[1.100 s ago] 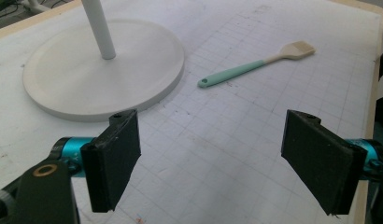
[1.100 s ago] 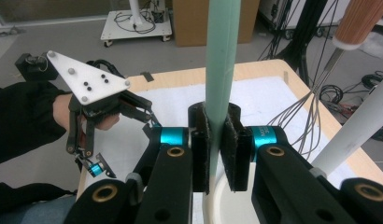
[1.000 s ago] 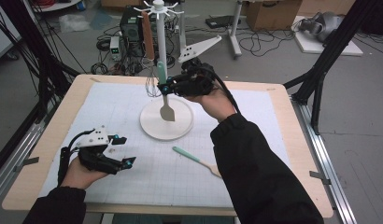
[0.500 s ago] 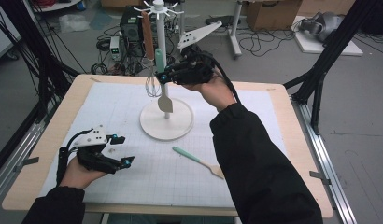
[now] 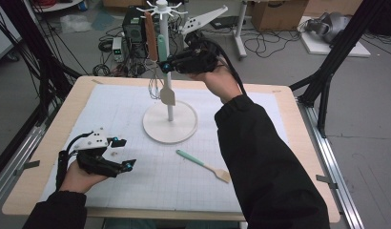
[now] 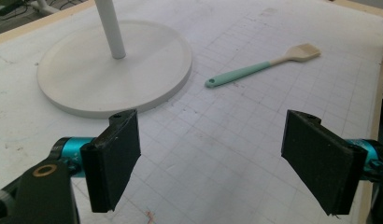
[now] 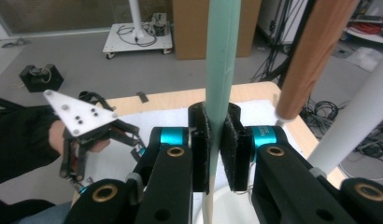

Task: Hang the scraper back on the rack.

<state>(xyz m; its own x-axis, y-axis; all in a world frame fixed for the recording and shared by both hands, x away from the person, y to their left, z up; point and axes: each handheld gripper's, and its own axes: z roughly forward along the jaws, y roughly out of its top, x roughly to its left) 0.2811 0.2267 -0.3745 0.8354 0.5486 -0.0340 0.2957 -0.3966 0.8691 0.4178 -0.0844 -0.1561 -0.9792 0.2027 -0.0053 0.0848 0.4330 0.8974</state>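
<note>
Right tongs (image 7: 216,154) clamp the mint-handled spatula (image 5: 166,81) mid-handle beside the rack pole (image 5: 163,28), far centre; it looks light, stiff and slim, so grip the handle. Left tongs (image 6: 217,163) gape wide, empty

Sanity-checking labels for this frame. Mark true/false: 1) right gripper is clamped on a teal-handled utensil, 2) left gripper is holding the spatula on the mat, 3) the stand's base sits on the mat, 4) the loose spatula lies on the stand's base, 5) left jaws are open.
1) True: the right gripper is shut on the teal-handled utensil, held upright by the stand's pole.
2) False: the left gripper is empty; the spatula lies apart from it.
3) True: the base rests on the mat.
4) False: it lies on the mat beside the base.
5) True.
</note>
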